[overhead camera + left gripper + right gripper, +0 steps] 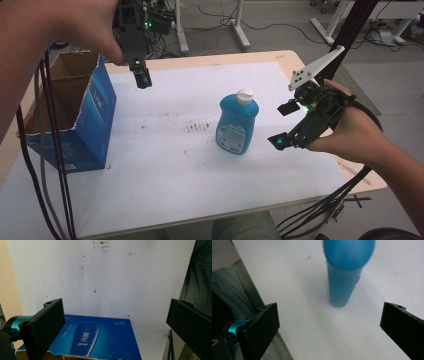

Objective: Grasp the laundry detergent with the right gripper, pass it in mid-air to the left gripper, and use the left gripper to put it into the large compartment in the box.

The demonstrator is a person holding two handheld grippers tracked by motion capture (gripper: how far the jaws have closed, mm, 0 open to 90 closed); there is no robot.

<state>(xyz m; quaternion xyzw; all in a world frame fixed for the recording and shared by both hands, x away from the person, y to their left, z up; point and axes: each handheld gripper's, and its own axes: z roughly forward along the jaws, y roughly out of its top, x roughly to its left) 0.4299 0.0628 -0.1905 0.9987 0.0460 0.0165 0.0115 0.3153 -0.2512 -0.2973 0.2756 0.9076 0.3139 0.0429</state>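
— Our right claw (282, 125) is spread wide beside the bottle (237, 124), which stands upright mid-tabletop (165, 170). We should level it and close on the body, below the cap.

— Our left claw (115, 325), also apart, hangs over the box (75, 120). Its view shows the box's printed side; the high view shows the open top.

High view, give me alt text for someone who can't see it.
A blue bottle with a white cap stands upright on a white-covered table. The open right gripper is close beside it, not touching. The left gripper hangs above the table beside an open blue cardboard box.
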